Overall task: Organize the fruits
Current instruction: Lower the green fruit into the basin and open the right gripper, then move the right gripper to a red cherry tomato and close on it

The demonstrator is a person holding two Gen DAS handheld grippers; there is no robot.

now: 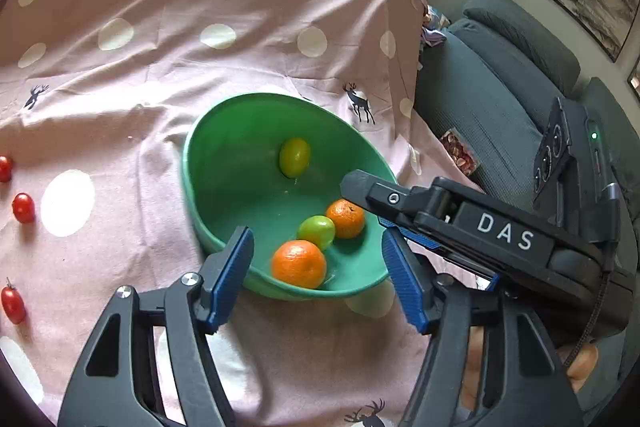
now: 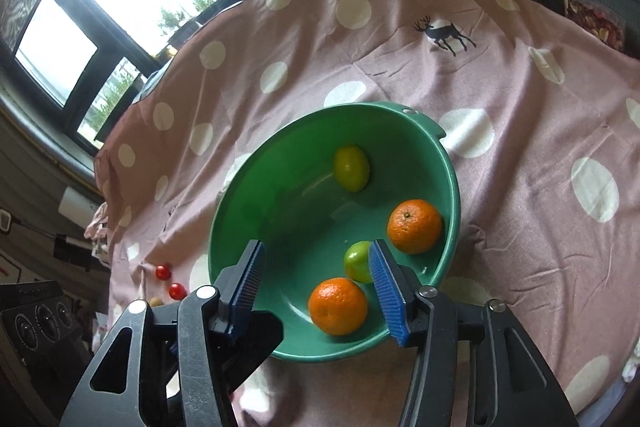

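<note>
A green bowl (image 1: 192, 163) (image 2: 224, 203) sits on the pink spotted cloth (image 1: 160, 67). Inside lie two oranges (image 1: 299, 263) (image 1: 346, 218), a green fruit (image 1: 317, 231) between them, and a yellow-green fruit (image 1: 295, 157) farther back. My left gripper (image 1: 316, 247) hangs open over the bowl's near rim, nothing pressed between its blue pads. In the right wrist view, my right gripper (image 2: 317, 251) is also open above the bowl. The near orange (image 2: 338, 305) lies below its gap and the green fruit (image 2: 357, 261) is beside its right pad. Three red cherry tomatoes (image 1: 23, 207) lie on the cloth at the left.
The right tool's black housing marked DAS (image 1: 504, 231) reaches in over the bowl's right rim. A grey sofa (image 1: 500, 87) with a snack packet (image 1: 460, 153) stands past the cloth's right edge. Windows run along the far side. Two tomatoes (image 2: 163, 271) show left of the bowl.
</note>
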